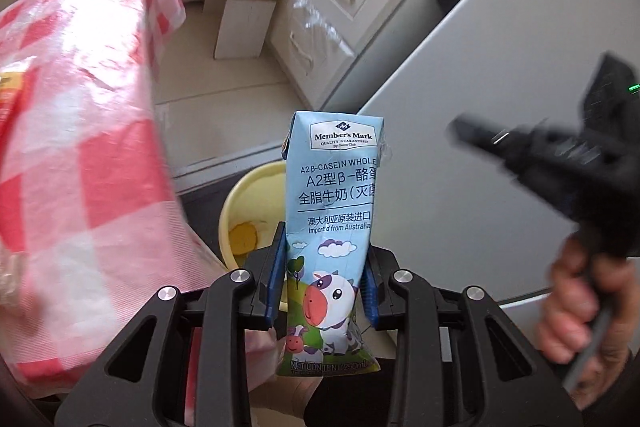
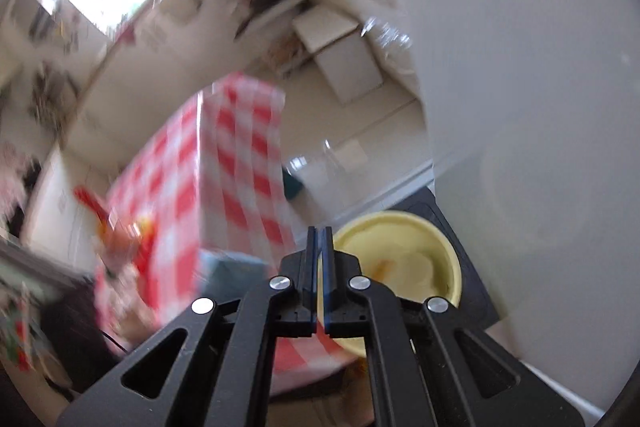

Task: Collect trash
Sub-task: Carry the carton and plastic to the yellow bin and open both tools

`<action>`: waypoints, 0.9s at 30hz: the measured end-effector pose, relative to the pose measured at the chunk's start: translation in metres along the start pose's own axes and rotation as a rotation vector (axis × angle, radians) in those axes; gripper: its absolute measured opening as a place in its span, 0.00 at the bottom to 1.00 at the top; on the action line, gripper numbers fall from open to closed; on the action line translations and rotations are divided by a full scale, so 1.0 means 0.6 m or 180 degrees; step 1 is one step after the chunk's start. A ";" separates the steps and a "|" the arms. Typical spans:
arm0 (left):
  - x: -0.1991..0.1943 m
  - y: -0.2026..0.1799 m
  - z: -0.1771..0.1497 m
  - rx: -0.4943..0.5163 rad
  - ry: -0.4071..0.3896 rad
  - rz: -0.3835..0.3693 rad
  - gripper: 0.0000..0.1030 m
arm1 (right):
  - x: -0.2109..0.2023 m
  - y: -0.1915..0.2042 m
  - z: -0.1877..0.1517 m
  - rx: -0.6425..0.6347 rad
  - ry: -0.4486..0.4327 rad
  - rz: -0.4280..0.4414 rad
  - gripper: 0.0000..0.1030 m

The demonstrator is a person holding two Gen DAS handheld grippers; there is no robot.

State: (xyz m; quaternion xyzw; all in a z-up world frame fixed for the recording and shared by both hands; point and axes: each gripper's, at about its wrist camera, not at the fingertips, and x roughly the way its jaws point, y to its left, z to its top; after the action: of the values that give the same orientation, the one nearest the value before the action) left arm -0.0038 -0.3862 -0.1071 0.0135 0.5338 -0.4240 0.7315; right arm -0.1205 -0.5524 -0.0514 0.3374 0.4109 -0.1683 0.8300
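- The left gripper (image 1: 323,277) clamps a light blue milk carton (image 1: 334,219) upright between its blue-padded fingers (image 1: 276,275); the carton is a slim, creased paper box printed with a cartoon cow and clouds.
- Below and behind the carton sits a round pale yellow bowl (image 1: 250,211), smooth and glossy, with a yellow patch inside.
- A red-and-white checked plastic bag (image 1: 84,155), crinkly and translucent, fills the left side, next to the bowl.
- The right gripper (image 2: 319,247) has its black fingers pressed together with nothing between them; the view is motion-blurred.
- Beyond its tip lie the bowl (image 2: 404,255) on a dark square mat (image 2: 472,267) and the checked bag (image 2: 224,187).
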 end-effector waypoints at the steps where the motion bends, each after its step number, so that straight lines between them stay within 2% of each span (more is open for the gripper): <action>1: 0.015 -0.005 0.002 -0.0008 0.0044 0.0052 0.30 | -0.011 -0.009 0.005 0.0101 -0.0091 0.0028 0.02; 3: 0.044 -0.010 0.009 -0.0015 0.0150 0.0120 0.38 | -0.025 -0.016 0.013 0.0213 -0.0196 0.0092 0.02; 6: 0.064 -0.024 0.018 0.0059 0.0163 0.0246 0.52 | -0.030 -0.017 0.015 0.0263 -0.0229 0.0150 0.02; 11: 0.042 -0.027 0.024 0.0103 0.0079 0.0235 0.54 | -0.020 0.004 0.017 0.0182 -0.0181 0.0212 0.03; 12: 0.026 -0.027 0.021 0.0138 0.0024 0.0257 0.55 | -0.018 0.008 0.016 0.0172 -0.0180 0.0217 0.03; 14: -0.012 -0.023 0.013 0.0192 -0.0099 0.0303 0.61 | -0.017 0.016 0.017 0.0158 -0.0170 0.0231 0.13; 16: -0.047 -0.018 0.002 0.0217 -0.0199 0.0368 0.64 | -0.019 0.026 0.016 0.0129 -0.0195 0.0217 0.40; 22: -0.175 0.041 -0.040 0.0146 -0.0555 0.0580 0.74 | -0.011 0.071 0.009 -0.0050 -0.0185 0.0192 0.46; 27: -0.270 0.129 -0.075 -0.0143 -0.0786 0.0847 0.80 | -0.005 0.092 0.008 -0.0010 -0.0217 0.0210 0.51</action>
State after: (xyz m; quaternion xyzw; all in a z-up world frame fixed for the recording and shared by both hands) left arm -0.0007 -0.2174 -0.0312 0.0154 0.4427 -0.3098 0.8413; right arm -0.0887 -0.5161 -0.0234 0.3436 0.3712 -0.1516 0.8492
